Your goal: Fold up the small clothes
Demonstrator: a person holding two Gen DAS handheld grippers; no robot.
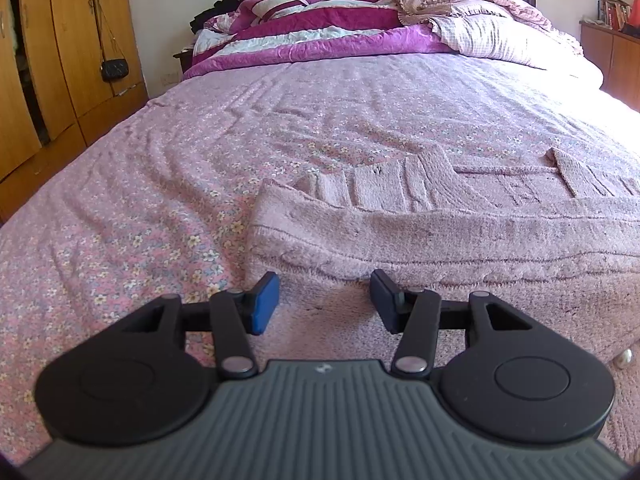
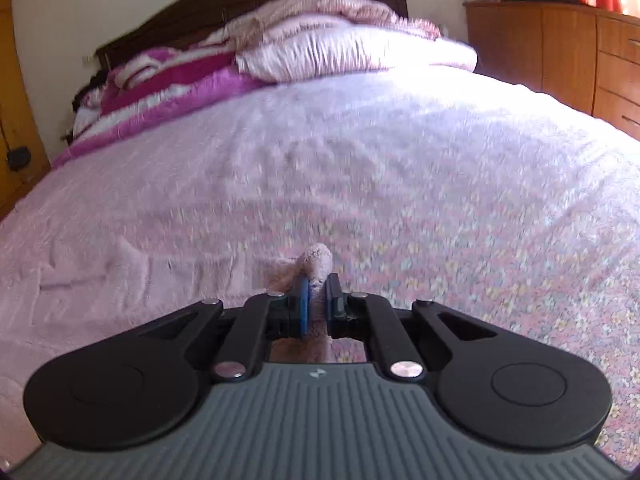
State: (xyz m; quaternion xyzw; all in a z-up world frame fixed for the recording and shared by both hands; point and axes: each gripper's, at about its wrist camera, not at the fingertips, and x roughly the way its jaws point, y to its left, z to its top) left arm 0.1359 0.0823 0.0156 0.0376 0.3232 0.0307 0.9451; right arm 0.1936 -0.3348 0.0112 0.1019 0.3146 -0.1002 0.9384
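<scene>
The right tool was clamped on a bunched corner of the soft, floppy pink knitted garment at six o'clock on the bed, the left tool hovering open over its hem.

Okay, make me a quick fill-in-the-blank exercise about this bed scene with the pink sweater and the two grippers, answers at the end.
1. The right gripper is ____ on a bunched bit of the pink knit sweater.
2. The left gripper hovers with its jaws ____ over the sweater's edge.
3. The sweater lies on a bedsheet printed with small ____.
4. A small black purse hangs on the wooden ____.

Answers: shut, open, flowers, wardrobe
</scene>
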